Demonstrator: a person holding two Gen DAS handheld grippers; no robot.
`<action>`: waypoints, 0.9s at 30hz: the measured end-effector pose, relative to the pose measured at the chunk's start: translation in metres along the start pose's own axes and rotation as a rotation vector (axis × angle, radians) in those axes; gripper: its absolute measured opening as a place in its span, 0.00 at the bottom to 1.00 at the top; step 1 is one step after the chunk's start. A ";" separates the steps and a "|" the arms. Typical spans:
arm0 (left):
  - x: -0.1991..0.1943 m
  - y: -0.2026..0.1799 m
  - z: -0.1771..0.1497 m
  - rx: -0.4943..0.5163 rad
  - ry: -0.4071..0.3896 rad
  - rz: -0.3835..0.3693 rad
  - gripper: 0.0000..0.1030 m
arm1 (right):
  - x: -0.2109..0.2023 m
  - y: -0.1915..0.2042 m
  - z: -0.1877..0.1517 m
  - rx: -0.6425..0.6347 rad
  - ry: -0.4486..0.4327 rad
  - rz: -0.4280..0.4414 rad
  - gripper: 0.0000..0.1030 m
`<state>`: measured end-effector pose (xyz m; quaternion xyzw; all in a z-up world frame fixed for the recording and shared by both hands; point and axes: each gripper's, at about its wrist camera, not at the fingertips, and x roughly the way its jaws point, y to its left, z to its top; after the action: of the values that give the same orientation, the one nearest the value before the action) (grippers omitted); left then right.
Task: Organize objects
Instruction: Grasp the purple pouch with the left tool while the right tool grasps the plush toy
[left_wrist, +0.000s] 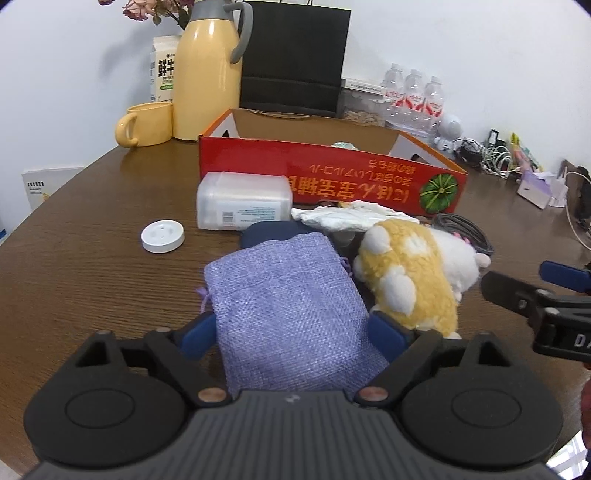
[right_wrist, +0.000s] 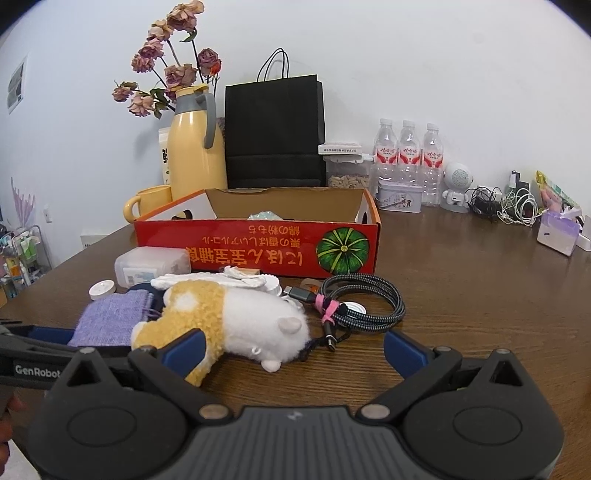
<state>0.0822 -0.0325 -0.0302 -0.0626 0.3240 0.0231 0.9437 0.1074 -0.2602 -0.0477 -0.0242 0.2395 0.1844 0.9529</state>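
Note:
A purple woven pouch (left_wrist: 288, 302) (right_wrist: 110, 317) lies flat on the brown table. My left gripper (left_wrist: 293, 338) straddles its near end, with a blue pad at each side edge; the pouch shows no squeeze. Beside it on the right lies a yellow and white plush toy (left_wrist: 410, 273) (right_wrist: 236, 317). My right gripper (right_wrist: 295, 354) stands open just in front of the toy, its left finger in front of the toy's yellow end. Behind them stands an open red cardboard box (left_wrist: 332, 177) (right_wrist: 258, 240).
In front of the box lie a clear plastic container (left_wrist: 242, 201), a white disc (left_wrist: 163, 235), a white cloth (left_wrist: 351, 216) and a coiled braided cable (right_wrist: 365, 299). A yellow mug (left_wrist: 146, 123), flask (left_wrist: 207, 74), black bag (left_wrist: 291, 55) and water bottles (left_wrist: 413, 96) line the back.

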 end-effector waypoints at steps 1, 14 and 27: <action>-0.001 0.000 0.000 0.007 -0.004 -0.001 0.81 | 0.000 0.000 0.000 -0.001 0.001 0.001 1.00; -0.020 0.009 -0.004 0.043 -0.009 -0.048 0.61 | 0.001 0.003 -0.004 -0.012 0.018 -0.004 1.00; -0.044 0.029 0.005 0.039 -0.082 -0.135 0.08 | -0.002 0.018 0.000 -0.034 0.013 0.032 1.00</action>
<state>0.0482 -0.0029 -0.0022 -0.0648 0.2807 -0.0443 0.9566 0.0997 -0.2439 -0.0459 -0.0380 0.2429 0.2036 0.9477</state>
